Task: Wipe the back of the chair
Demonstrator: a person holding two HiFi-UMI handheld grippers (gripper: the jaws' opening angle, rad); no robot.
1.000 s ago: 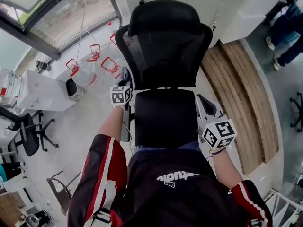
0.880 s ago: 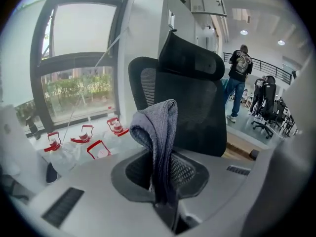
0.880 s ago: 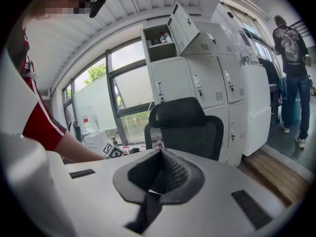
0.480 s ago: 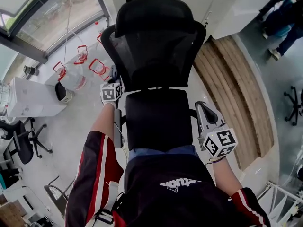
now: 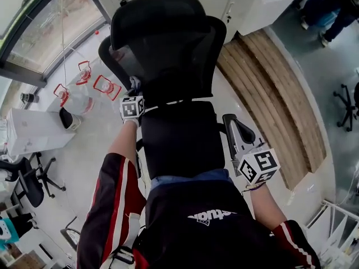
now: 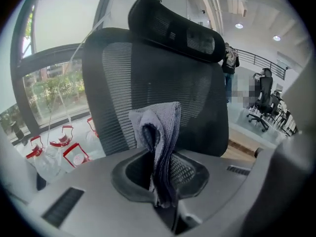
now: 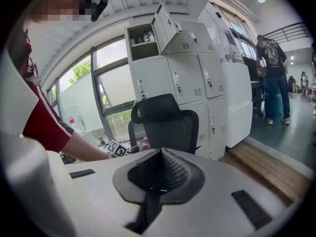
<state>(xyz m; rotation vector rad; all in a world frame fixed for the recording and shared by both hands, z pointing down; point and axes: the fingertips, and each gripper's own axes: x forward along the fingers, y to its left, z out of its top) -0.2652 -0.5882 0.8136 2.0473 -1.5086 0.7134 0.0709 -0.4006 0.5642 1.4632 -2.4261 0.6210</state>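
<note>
Pale floor, white lockers [image 7: 192, 78] and a wooden platform [image 5: 269, 88] surround the black chair [image 5: 174, 133]. Its mesh back [image 6: 148, 78] rises just ahead of the left gripper [image 6: 165, 181], whose 2 jaws pinch a grey cloth [image 6: 158, 127] near the back's lower left edge; contact is unclear. Wiping looks about to begin: next, press the cloth on and sweep across. The right gripper [image 7: 159, 179], pressed together on nothing, hangs by the seat's right edge. Only the headrest [image 5: 157, 15] overhangs; water jugs [image 5: 105, 87] stand well apart.

an office: metal lockers [image 7: 190, 90], swivel chairs [image 6: 261, 100], big windows [image 7: 106, 95].
</note>
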